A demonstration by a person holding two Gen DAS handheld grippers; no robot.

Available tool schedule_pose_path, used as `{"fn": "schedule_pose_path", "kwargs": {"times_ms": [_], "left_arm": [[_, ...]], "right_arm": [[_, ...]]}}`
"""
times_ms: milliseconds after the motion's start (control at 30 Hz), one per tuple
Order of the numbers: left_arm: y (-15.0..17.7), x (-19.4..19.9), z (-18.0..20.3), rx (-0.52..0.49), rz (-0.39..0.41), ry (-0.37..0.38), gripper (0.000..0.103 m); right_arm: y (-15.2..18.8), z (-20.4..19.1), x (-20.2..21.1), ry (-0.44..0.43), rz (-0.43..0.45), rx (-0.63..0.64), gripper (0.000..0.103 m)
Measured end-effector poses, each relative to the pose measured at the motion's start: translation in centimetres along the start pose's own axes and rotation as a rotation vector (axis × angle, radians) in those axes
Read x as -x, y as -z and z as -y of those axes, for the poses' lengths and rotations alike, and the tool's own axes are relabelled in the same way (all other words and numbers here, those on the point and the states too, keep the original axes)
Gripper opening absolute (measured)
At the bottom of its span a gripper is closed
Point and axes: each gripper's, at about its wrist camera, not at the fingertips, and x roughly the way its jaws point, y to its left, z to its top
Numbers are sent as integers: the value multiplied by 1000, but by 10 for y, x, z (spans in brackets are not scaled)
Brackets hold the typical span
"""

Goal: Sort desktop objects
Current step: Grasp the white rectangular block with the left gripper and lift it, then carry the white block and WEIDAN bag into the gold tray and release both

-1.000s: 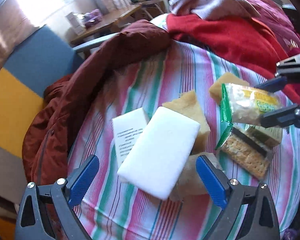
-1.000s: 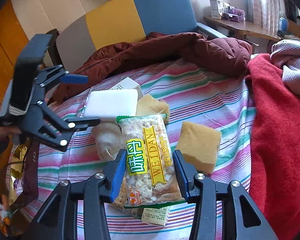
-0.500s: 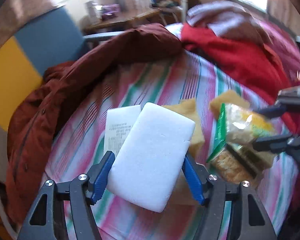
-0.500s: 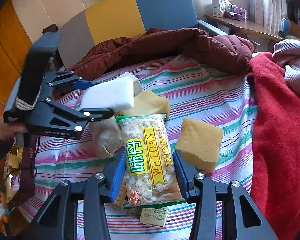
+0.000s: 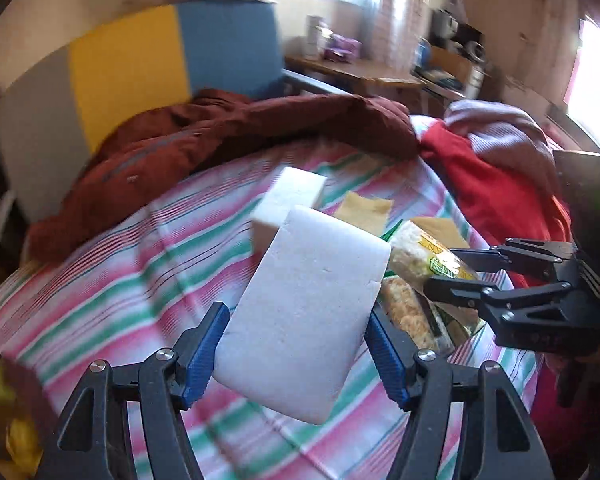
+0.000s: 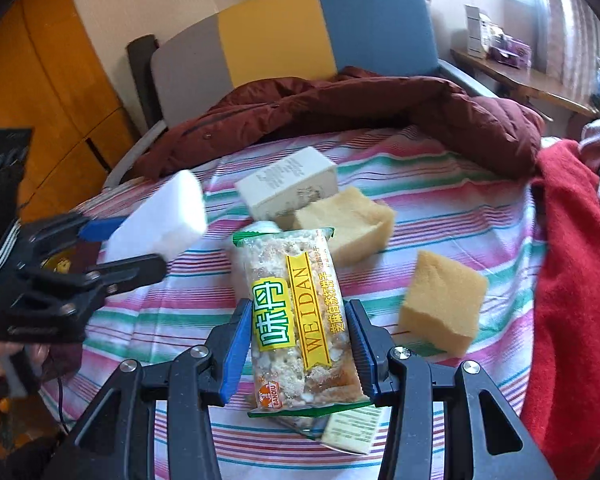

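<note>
My left gripper [image 5: 296,316] is shut on a white sponge block [image 5: 320,264], its blue pads pressing the block's long sides, and holds it tilted above the striped cloth [image 5: 140,280]. The right wrist view has the same gripper [image 6: 136,246] and block [image 6: 164,216] at the left, clear of the pile. My right gripper [image 6: 298,312] is shut on a clear cracker packet [image 6: 292,264] with a yellow label. A white carton [image 6: 288,184] and two yellow sponges [image 6: 348,220] [image 6: 440,304] lie behind and to the right of it. Under the packet lies a second packet [image 6: 352,428].
A maroon jacket [image 6: 360,108] is heaped along the far edge of the cloth, and a red blanket [image 6: 572,280] lies along the right side. A chair back [image 6: 276,32] in grey, yellow and blue stands behind. A person's hand [image 6: 4,356] holds the left gripper.
My left gripper closed on the white sponge block, lifted it off the pile, rolled, and carried it left. The white carton beneath is now uncovered. The right gripper kept its hold on the packet.
</note>
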Motion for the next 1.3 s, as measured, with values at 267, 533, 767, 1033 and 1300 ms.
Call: {"fn": "schedule_pose_path", "kwargs": {"times_ms": [267, 533, 767, 1033, 1300], "left_arm": [[37, 60, -23, 127, 75, -100, 70], [76, 99, -55, 221, 97, -163, 70], [110, 119, -85, 302, 100, -201, 70], [155, 142, -125, 419, 101, -249, 70], [200, 176, -177, 563, 125, -337, 70]], "right_arm": [[4, -24, 1, -80, 7, 57, 47], [3, -60, 3, -133, -18, 88, 47], [-1, -116, 10, -184, -25, 169, 47], [3, -194, 6, -290, -59, 248, 47], [14, -270, -12, -396, -116, 311, 47]]}}
